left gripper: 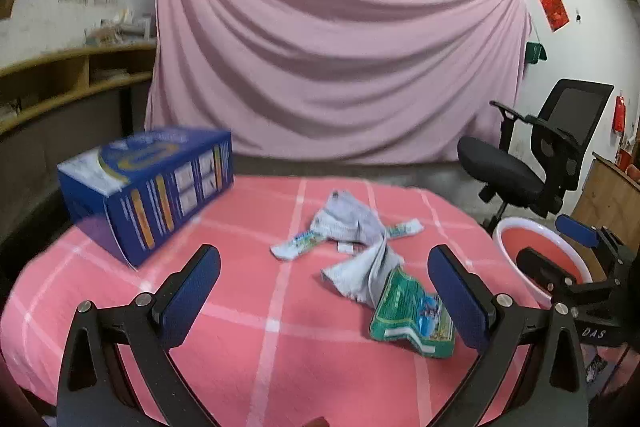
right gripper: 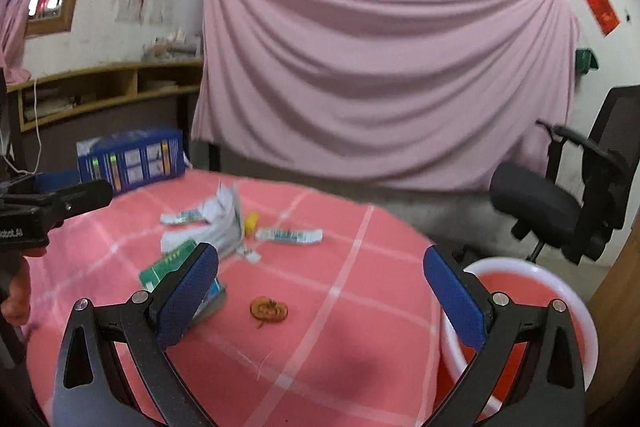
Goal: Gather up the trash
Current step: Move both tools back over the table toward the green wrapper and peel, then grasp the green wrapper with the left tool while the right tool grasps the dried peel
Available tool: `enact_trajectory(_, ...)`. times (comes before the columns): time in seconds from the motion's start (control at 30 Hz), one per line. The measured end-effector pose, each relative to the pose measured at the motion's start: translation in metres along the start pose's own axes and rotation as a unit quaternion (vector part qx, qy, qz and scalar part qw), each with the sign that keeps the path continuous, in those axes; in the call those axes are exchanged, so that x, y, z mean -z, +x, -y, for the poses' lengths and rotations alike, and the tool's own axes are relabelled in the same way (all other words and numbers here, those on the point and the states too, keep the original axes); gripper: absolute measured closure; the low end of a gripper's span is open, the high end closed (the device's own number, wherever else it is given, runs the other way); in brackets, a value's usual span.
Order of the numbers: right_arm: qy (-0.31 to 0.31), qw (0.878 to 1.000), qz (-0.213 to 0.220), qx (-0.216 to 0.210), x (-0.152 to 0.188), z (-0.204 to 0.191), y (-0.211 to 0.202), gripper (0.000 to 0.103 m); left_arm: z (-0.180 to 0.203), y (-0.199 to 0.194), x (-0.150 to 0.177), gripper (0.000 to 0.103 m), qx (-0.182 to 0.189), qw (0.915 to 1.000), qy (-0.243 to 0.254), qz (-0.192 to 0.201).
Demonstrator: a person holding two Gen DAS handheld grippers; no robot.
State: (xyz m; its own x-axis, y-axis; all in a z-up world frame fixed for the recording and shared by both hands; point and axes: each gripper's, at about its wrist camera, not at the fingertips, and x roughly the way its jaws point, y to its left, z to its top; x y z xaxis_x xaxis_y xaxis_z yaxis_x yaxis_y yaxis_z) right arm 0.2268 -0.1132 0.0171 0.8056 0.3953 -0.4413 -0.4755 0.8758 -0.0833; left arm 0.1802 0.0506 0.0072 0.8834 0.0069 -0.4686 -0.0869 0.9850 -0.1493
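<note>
Left gripper [left gripper: 324, 291]: jaws wide apart, nothing between, hovering over pink checked tablecloth [left gripper: 240, 307]. Green snack wrapper [left gripper: 412, 315] just inside its right finger, flat on cloth. Crumpled grey-white paper [left gripper: 360, 239] straight ahead, touching the wrapper's far edge. Two small striped sachets [left gripper: 298, 245] poking out either side of the paper. Blue carton [left gripper: 152, 191] ahead-left, on the table edge, blurred.

Right gripper [right gripper: 322, 291]: jaws wide apart too, empty. Brown orange-ish scrap [right gripper: 269, 311] on cloth between the fingers, a bit ahead, closer to left finger. Same green wrapper [right gripper: 168, 263] partly hidden behind left finger. Paper pile [right gripper: 224, 223] and sachet [right gripper: 289, 235] further ahead; small yellow bit [right gripper: 251, 221] beside the paper, cannot tell what. Pink basin with white rim [right gripper: 516, 263] off table edge, just behind right finger.

Left gripper body visible far left in right view.
</note>
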Motion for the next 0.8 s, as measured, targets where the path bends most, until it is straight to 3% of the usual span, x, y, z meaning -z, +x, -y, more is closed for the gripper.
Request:
enact_trajectory(0.2,0.028,0.998,-0.06,-0.02,0.007,0.01,0.019,0.002,0.003,0.016,0.006,0.002,0.004,0.9985,0.009,-0.054)
enact_trajectory(0.33,0.037,0.993,-0.1,-0.042,0.012,0.014,0.03,0.018,0.01,0.024,0.009,0.004,0.026,0.9959,0.025,-0.082)
enact_trajectory(0.4,0.04,0.991,-0.117,-0.054,0.014,0.014,0.035,0.019,0.015,0.027,0.011,0.012,0.04,0.9938,0.037,-0.097)
enact_trajectory(0.57,0.051,0.982,-0.164,-0.077,0.02,0.015,0.049,0.028,0.024,0.039,0.017,0.045,0.076,0.9857,0.055,-0.141)
enact_trajectory(0.8,0.038,0.976,-0.194,-0.095,0.024,0.008,0.059,0.034,0.036,0.047,0.017,0.064,0.094,0.9772,0.081,-0.172)
